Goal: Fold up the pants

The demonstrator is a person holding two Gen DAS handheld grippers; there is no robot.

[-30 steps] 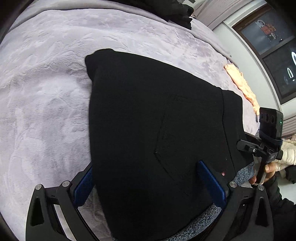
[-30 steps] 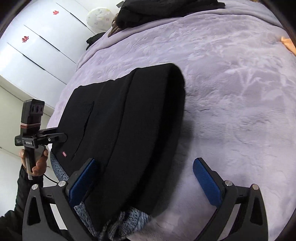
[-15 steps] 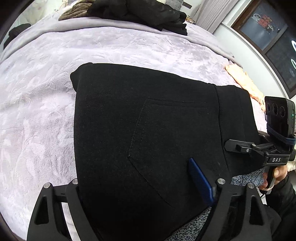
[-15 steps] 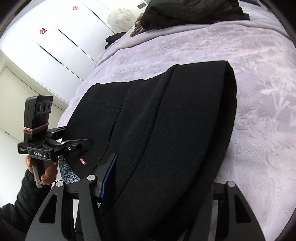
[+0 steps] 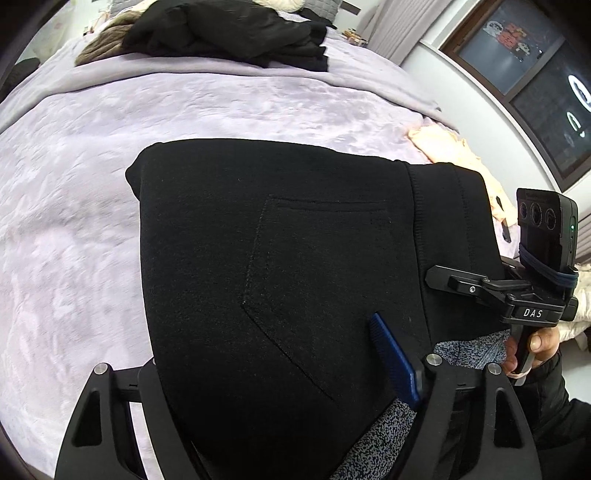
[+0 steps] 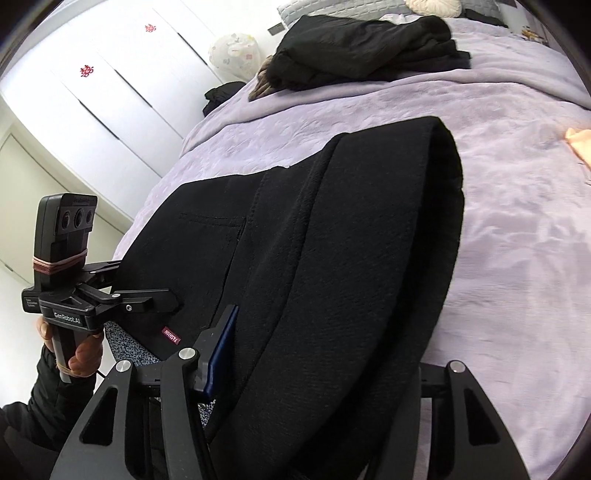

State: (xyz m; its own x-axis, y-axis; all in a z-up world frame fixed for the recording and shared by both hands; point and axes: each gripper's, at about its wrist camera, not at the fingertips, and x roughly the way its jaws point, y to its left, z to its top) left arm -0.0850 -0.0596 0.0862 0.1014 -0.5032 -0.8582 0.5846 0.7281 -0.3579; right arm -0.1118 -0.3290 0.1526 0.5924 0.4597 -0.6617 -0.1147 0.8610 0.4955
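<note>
Black pants (image 5: 277, 277), folded into a thick bundle with a back pocket on top, fill both views. My left gripper (image 5: 266, 350) is closing around the bundle's near edge. Its right blue pad (image 5: 391, 362) presses on the top cloth and its left finger is hidden under the fabric. In the right wrist view the pants (image 6: 332, 277) hang from my right gripper (image 6: 328, 339), whose jaws are also closing. Its left pad (image 6: 221, 347) lies against the cloth and the other finger is covered. Grey speckled lining (image 5: 469, 350) shows at the waistband.
The lilac bedspread (image 5: 74, 184) lies under and beyond the pants. A heap of dark clothes (image 5: 229, 33) sits at the far end, and a peach cloth (image 5: 447, 144) near the right edge. White wardrobe doors (image 6: 92, 92) stand left of the bed, a dark window (image 5: 535, 74) right.
Both grippers went from wide open around the near edge to closed on the pants. Both hands then rose, lifting that edge, and more of the bed's far end has come into view.
</note>
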